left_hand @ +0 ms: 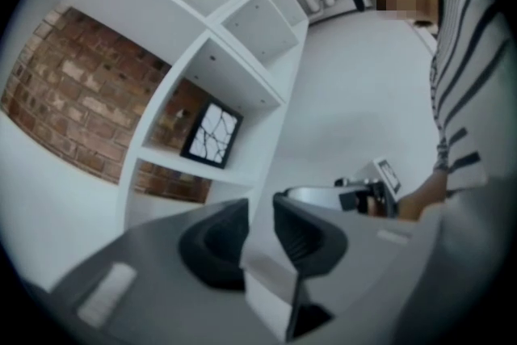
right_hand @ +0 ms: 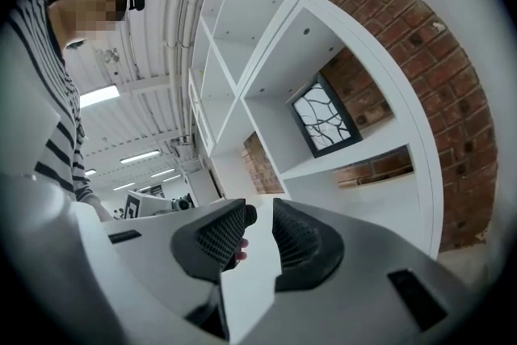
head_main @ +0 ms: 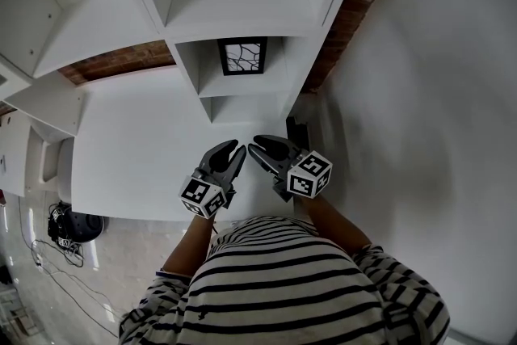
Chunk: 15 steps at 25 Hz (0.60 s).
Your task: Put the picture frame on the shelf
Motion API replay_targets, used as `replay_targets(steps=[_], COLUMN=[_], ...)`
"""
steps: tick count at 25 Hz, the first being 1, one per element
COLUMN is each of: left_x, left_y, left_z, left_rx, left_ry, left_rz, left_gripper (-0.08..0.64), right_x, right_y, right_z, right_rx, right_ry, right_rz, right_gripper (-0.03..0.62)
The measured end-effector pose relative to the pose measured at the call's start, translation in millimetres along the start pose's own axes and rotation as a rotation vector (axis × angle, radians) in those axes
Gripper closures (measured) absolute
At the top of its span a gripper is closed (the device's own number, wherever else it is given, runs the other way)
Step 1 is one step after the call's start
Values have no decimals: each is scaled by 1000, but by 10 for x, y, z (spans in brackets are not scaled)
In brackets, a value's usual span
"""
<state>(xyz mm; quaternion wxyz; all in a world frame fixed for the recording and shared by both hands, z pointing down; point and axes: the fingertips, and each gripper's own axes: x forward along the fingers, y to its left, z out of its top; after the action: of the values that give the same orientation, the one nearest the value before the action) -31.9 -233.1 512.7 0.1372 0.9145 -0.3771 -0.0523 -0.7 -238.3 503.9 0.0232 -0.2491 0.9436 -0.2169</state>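
The frame (head_main: 241,56) stands upright in a small white compartment of the shelf (head_main: 242,8), at the upper middle of the head view. It shows a black border around a white panel with dark branching lines. In the left gripper view the frame (left_hand: 212,133) sits left of centre, leaning back against the brick wall (left_hand: 73,105) behind the open shelf. In the right gripper view it (right_hand: 325,117) appears right of centre in the same cell.

Both grippers are well apart from the frame, low in the head view's middle, just above the person's striped shirt (head_main: 283,287). The left gripper (head_main: 232,151) and the right gripper (head_main: 260,146) lie side by side, tips close together and pointing toward the shelf.

The left gripper (left_hand: 260,232) has its jaws released, with a clear gap and nothing between them. The right gripper (right_hand: 258,232) likewise has its jaws apart and holds nothing; only the white shelf surface shows through the gap.
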Motion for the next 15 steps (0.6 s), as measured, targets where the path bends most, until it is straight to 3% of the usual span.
replay_targets(steps=[6, 12, 15], left_x=[-88, -113, -114], left_y=[-104, -159, -194], left_z=[-6, 153, 184], left_rx=[90, 149, 164], left_ry=[14, -1, -8], left_rz=[-25, -37, -49], left_gripper=[463, 463, 463], right_x=[-11, 4, -8], right_y=[125, 211, 227], right_z=[-71, -4, -7], right_rx=[-40, -125, -162], right_ry=[52, 73, 105], right_rz=[14, -4, -21], right_gripper=[503, 581, 584])
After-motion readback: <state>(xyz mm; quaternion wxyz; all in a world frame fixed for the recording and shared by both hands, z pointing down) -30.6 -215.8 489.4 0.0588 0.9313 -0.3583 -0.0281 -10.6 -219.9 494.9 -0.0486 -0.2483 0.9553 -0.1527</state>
